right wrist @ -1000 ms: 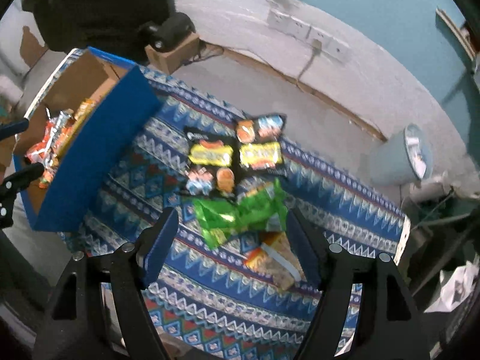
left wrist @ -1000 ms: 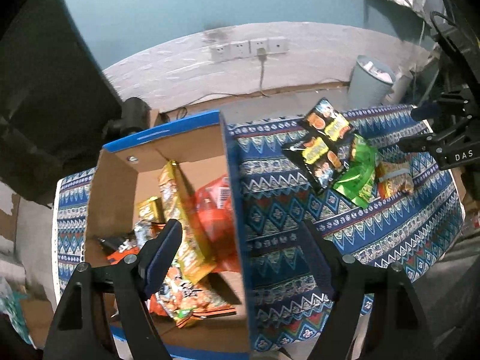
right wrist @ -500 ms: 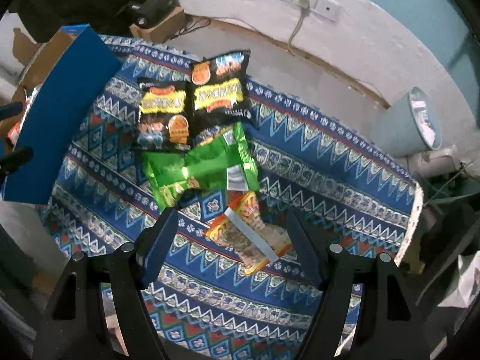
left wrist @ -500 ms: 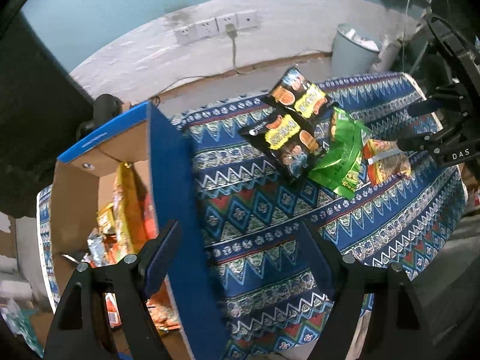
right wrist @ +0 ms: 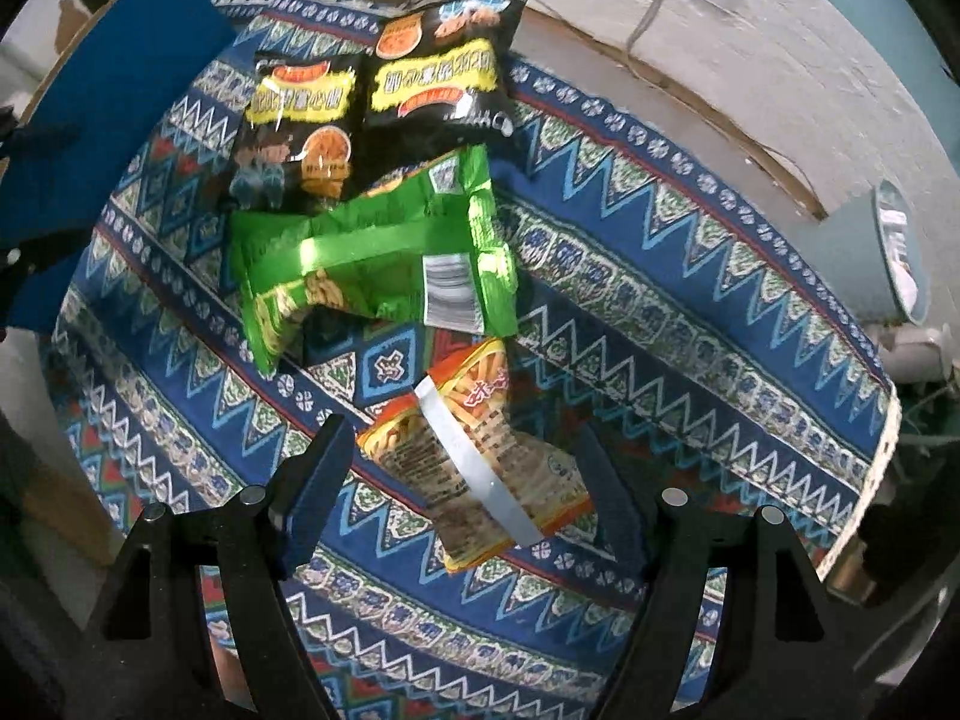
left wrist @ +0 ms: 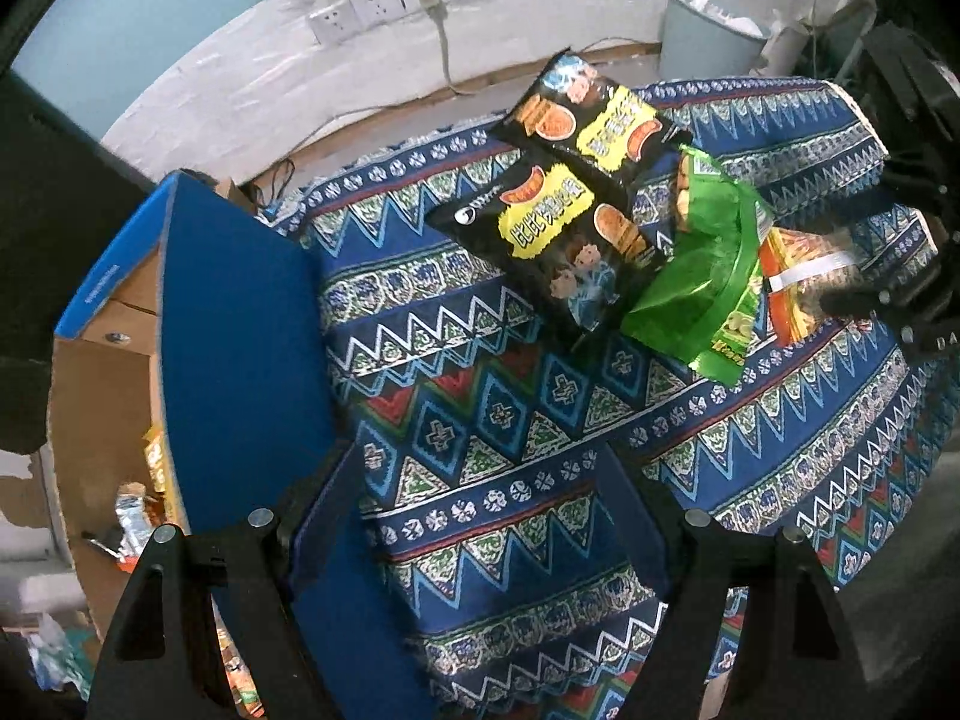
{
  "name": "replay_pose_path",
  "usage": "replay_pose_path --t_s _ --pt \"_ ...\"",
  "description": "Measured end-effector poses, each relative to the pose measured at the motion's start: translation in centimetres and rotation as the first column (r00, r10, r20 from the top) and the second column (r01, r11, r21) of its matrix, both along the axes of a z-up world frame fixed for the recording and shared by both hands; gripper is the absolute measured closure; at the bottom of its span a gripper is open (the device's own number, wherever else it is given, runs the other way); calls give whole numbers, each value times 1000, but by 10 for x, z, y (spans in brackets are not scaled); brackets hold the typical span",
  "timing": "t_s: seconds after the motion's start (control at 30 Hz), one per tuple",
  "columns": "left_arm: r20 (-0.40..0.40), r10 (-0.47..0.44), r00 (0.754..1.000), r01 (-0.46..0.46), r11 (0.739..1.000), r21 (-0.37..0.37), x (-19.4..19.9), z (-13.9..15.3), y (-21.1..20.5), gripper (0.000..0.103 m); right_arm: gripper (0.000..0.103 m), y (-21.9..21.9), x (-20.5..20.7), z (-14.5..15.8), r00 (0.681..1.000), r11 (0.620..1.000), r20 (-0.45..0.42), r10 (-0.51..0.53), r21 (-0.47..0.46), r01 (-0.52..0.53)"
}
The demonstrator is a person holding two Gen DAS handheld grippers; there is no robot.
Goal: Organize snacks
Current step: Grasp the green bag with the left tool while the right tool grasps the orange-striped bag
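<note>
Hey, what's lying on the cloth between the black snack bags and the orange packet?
The green snack bag lies between the black snack bags and the orange packet, overlapping both; clearest in the right wrist view.

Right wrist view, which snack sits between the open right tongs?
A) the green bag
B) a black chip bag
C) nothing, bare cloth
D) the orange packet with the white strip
D: the orange packet with the white strip lies between the fingers of the right tongs, which stand open and clear of it; the green bag and the two black chip bags lie farther ahead on the patterned cloth.

Both tongs (left wrist: 480,498) (right wrist: 465,468) agape — downward-pointing
</note>
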State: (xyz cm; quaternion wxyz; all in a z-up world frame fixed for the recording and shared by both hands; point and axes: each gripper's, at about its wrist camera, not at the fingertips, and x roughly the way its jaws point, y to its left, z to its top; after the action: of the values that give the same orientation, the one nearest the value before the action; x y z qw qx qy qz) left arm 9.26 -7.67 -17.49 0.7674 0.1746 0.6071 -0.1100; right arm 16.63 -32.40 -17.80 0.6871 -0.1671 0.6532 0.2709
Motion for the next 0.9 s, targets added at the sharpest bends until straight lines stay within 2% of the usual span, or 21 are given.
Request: replay_pose_path --t_s 0.23,0.5,0.57,0.6,0.67,0.73,0.9 --pt "-27 -10 1000 9 1000 -17 8 -10 -10 22 28 0 -17 -20 997 995 -23 78 -57 -79" --pt "-39 -56 998 53 996 -73 17 -7 -43 22 29 -6 -19 -36 1000 998 -13 15 -59 -16" --pt "-40 -68 997 63 993 -100 18 -7 -51 22 35 -11 -20 -41 1000 998 -20 1 -57 -2" --pt "-42 -73 996 67 989 -129 20 -7 -55 22 49 -15 -20 -44 999 998 -38 -15 -56 13" --pt "-41 -73 996 66 987 -146 22 -8 -61 22 52 -22 -22 -50 997 997 -58 -60 -44 57" --pt "-35 -79 996 72 985 -154 24 -8 -69 22 60 -31 -22 -50 994 995 -62 -95 -30 93" --pt "-10 -104 995 100 975 -199 30 -8 -89 22 61 -64 -10 -40 972 972 -28 -234 -27 233"
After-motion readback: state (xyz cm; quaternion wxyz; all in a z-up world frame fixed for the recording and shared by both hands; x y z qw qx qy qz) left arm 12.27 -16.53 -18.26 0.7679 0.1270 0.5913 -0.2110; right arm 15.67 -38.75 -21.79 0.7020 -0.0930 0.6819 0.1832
